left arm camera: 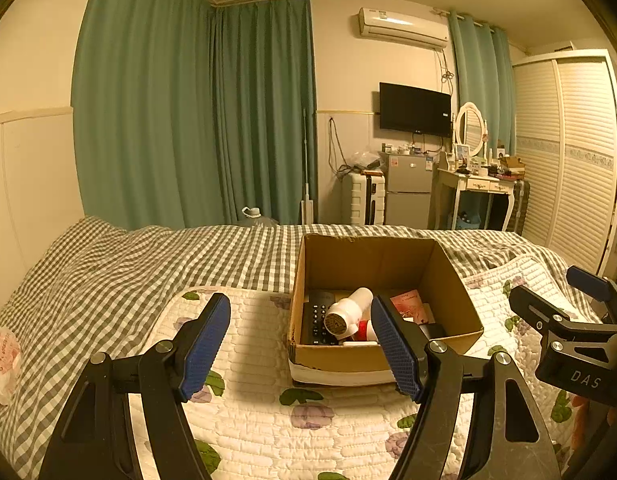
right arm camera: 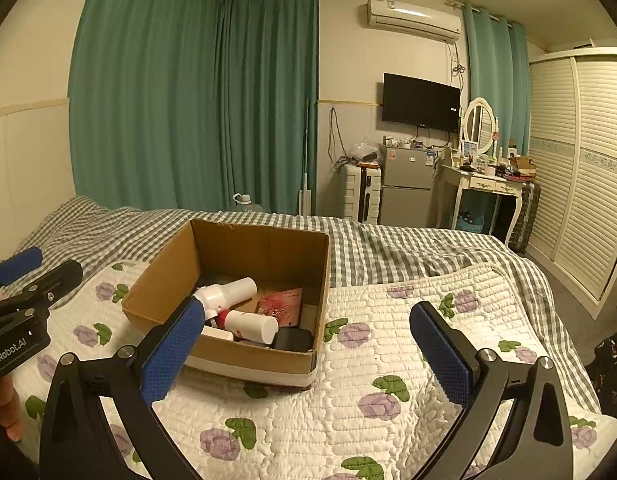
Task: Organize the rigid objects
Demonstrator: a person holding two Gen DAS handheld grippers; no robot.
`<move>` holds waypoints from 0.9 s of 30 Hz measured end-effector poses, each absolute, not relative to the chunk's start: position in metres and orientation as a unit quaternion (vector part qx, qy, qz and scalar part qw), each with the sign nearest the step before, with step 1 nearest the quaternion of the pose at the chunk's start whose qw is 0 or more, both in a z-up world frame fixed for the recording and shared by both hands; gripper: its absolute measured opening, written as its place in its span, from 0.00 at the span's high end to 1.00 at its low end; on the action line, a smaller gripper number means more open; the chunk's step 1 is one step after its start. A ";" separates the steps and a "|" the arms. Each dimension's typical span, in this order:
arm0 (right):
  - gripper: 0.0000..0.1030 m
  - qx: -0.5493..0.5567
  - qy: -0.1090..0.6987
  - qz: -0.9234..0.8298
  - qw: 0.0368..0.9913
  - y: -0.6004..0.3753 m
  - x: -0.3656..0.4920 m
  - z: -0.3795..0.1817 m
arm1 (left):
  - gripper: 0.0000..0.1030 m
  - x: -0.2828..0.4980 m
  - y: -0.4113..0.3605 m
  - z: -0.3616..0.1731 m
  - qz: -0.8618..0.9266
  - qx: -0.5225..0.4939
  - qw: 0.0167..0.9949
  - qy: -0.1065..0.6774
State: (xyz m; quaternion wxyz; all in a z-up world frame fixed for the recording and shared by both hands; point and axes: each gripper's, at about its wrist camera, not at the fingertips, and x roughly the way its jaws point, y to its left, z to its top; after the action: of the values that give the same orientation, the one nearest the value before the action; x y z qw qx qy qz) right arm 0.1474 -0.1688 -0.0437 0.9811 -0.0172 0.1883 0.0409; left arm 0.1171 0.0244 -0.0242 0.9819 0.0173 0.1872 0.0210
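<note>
An open cardboard box (left arm camera: 452, 280) (right arm camera: 164, 284) stands on a white floral quilt on the bed. Inside lie a white bottle (left arm camera: 348, 308) (right arm camera: 228, 292), a red-and-white bottle (right arm camera: 250, 326), a black remote with keys (left arm camera: 318, 320), a red packet (left arm camera: 408, 302) (right arm camera: 280, 300) and a small black case (right arm camera: 293, 339). My left gripper (left arm camera: 300, 336) is open and empty, just in front of the box's near left corner. My right gripper (right arm camera: 308, 340) is open and empty, near the box's front right corner. Each gripper shows at the edge of the other's view.
The floral quilt (right arm camera: 368, 380) lies over a grey checked bedsheet (left arm camera: 128, 264). A crumpled red-and-white plastic bag (left arm camera: 2, 360) lies at the bed's left edge. Beyond the bed stand green curtains, a fridge (left arm camera: 408, 190), a dressing table and a wardrobe (right arm camera: 580, 160).
</note>
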 end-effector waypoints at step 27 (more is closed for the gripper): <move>0.00 -0.019 0.195 0.042 0.980 -0.166 0.149 -0.048 | 0.27 0.116 0.025 -0.024 0.022 0.018 0.982 0.186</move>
State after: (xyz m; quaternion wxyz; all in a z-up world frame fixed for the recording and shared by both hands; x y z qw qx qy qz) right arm 0.1490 -0.1663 -0.0480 0.9797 -0.0185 0.1953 0.0424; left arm 0.1164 0.0251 -0.0243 0.9822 0.0176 0.1857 0.0217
